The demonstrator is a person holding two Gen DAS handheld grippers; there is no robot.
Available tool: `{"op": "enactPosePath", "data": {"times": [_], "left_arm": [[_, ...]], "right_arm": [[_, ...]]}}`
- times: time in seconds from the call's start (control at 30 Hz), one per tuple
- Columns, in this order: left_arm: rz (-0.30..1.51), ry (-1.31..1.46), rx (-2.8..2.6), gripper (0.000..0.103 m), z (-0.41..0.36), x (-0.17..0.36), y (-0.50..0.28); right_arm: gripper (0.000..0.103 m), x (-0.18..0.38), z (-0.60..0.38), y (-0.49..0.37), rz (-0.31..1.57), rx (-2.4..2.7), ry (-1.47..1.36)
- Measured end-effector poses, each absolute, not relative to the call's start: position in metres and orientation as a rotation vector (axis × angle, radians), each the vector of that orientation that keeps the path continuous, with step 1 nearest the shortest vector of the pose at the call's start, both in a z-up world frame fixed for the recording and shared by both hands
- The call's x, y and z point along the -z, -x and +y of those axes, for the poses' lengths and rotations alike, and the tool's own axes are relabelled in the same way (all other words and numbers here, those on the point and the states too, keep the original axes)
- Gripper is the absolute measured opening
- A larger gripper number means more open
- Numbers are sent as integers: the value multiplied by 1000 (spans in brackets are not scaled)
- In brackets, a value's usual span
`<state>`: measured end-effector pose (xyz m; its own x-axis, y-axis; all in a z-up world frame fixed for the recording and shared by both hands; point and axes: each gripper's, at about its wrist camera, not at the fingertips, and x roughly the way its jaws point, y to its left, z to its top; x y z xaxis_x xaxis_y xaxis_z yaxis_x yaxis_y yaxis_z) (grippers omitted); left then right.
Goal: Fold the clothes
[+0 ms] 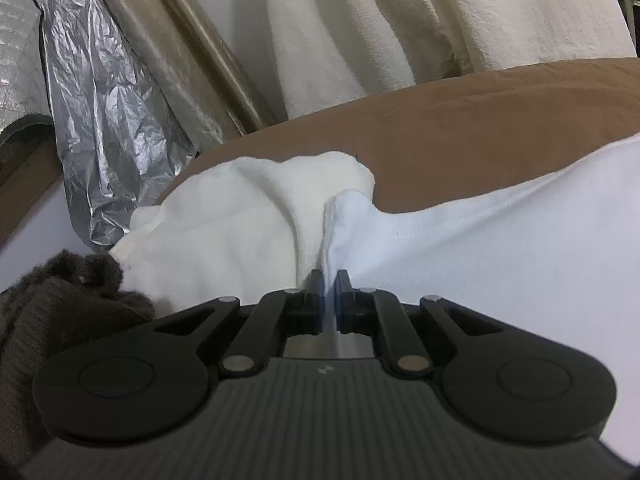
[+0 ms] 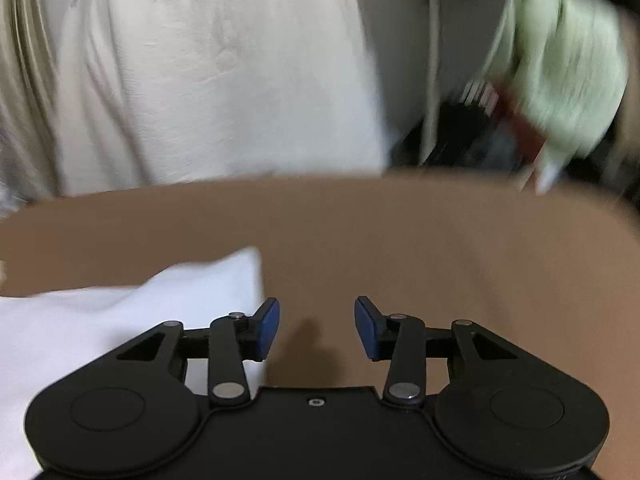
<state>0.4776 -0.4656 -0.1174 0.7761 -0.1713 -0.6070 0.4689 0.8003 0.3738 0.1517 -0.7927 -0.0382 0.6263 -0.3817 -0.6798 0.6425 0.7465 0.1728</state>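
A white garment [image 1: 460,240] lies on a brown surface [image 1: 460,120]. My left gripper [image 1: 330,280] is shut on a bunched fold of the white garment, with cloth rising on both sides of the blue pads. In the right wrist view a corner of the white garment [image 2: 120,312] lies at the lower left. My right gripper [image 2: 316,320] is open and empty over the brown surface [image 2: 400,240], just right of that corner.
A dark knitted cloth [image 1: 52,304] lies at the left, next to crumpled silver foil [image 1: 108,120]. Cream fabric [image 1: 440,20] hangs behind the surface and also shows in the right wrist view [image 2: 200,72]. Blurred green cloth [image 2: 568,52] is at the far right.
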Motion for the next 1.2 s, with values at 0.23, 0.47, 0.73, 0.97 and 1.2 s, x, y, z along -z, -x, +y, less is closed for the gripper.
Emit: {"op": "enactPosePath", "data": {"times": [0.23, 0.47, 0.73, 0.97, 1.2], "left_arm": [[373, -546, 526, 3, -467, 82, -425], [253, -504, 624, 3, -447, 29, -397], [320, -511, 615, 3, -440, 31, -420], [219, -465, 466, 3, -427, 28, -424], [255, -650, 359, 5, -455, 70, -443]], "right_arm": [[65, 56, -801, -133, 659, 476, -650], [68, 82, -820, -178, 645, 523, -756], [8, 92, -811, -226, 628, 436, -700], [6, 43, -787, -198, 412, 493, -447], [6, 29, -779, -220, 498, 526, -282]]}}
